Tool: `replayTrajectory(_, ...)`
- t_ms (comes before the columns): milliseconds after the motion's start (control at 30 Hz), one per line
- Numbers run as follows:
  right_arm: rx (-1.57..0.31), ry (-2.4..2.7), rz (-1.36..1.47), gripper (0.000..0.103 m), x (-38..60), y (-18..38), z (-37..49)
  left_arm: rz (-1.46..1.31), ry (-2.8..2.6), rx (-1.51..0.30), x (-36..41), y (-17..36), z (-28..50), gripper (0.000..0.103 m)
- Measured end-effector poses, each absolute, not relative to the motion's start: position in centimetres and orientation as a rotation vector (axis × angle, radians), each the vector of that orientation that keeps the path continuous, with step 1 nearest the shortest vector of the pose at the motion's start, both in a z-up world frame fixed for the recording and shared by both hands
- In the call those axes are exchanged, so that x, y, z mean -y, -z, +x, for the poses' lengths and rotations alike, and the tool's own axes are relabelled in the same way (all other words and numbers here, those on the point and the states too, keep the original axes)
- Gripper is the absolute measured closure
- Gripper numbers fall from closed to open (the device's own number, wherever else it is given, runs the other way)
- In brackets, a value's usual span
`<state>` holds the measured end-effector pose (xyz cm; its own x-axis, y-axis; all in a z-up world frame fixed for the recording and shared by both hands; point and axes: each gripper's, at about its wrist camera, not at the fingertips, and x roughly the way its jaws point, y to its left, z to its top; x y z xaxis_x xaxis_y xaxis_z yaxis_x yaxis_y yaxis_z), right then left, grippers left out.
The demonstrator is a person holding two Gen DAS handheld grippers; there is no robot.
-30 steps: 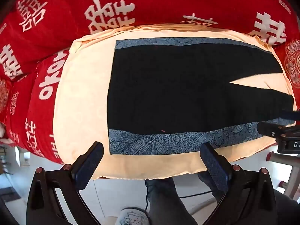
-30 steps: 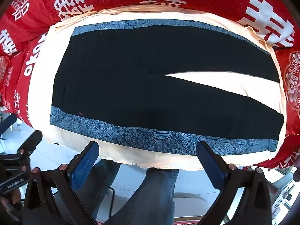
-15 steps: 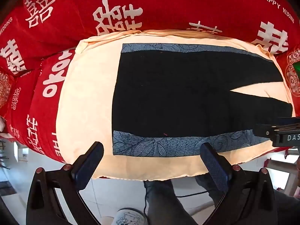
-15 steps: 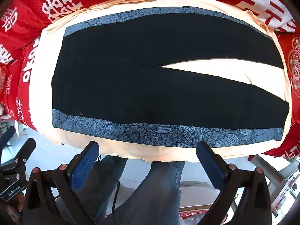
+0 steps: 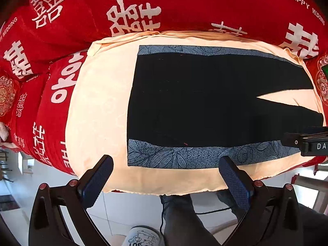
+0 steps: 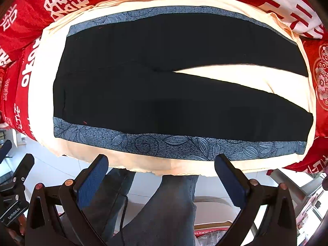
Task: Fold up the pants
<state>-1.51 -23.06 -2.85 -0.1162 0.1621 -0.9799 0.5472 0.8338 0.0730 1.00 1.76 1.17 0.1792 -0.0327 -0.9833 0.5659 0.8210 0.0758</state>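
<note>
Black pants (image 6: 164, 86) spread flat on cream cloth (image 5: 98, 102), centre frame.
Left gripper (image 5: 164, 181) and right gripper (image 6: 162, 176) low in frame, spread wide, holding nothing, short of near patterned side stripe (image 6: 176, 143).

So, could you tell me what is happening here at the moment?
A person is about to fold a pair of black pants with blue patterned side bands, spread flat on a cream cloth over a red printed cover. The left gripper and the right gripper hover at the near edge with jaws wide apart, holding nothing. The legs lie apart in a V and no fold has been made yet.
</note>
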Motion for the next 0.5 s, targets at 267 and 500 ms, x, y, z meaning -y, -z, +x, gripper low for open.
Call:
replayTrajectory(267,-1.687,0.343,0.542,0.000,22.78,2.92,-1.34,0.476,0.434,-1.343,-2.18,-0.99,1.16,0.000)
replayTrajectory(500,-1.687,0.359,0.549,0.000,22.88,2.92,-1.46,0.477,0.431,-1.335,-2.15,-1.13,1.08,0.000)
